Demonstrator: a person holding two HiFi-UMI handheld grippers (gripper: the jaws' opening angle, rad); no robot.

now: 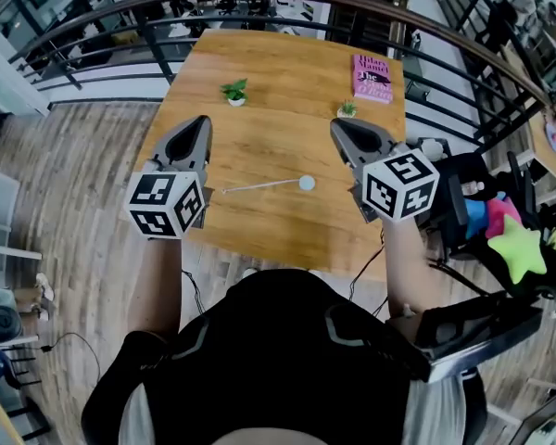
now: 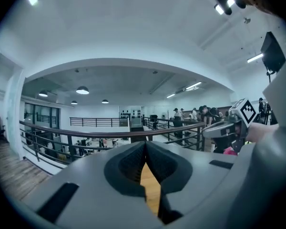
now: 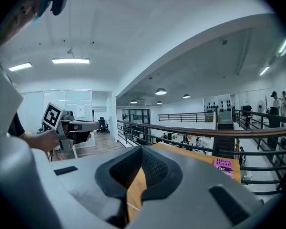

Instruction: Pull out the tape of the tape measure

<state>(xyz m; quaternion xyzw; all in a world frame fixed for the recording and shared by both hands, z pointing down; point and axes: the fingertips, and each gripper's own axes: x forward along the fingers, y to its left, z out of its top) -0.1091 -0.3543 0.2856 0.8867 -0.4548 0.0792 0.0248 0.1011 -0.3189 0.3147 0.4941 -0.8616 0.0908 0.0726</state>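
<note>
Closure of left tongs and right tongs recorded above the wooden surface.
Both sets of jaws are seen brought fully together in the left gripper view and the right gripper view, with nothing gripped between them. The tape measure, a small white round case, is laid on the surface between the two tongs and is touched by neither. Its tape is drawn out towards the left tongs. A pink book and a small potted plant are noted further back.
</note>
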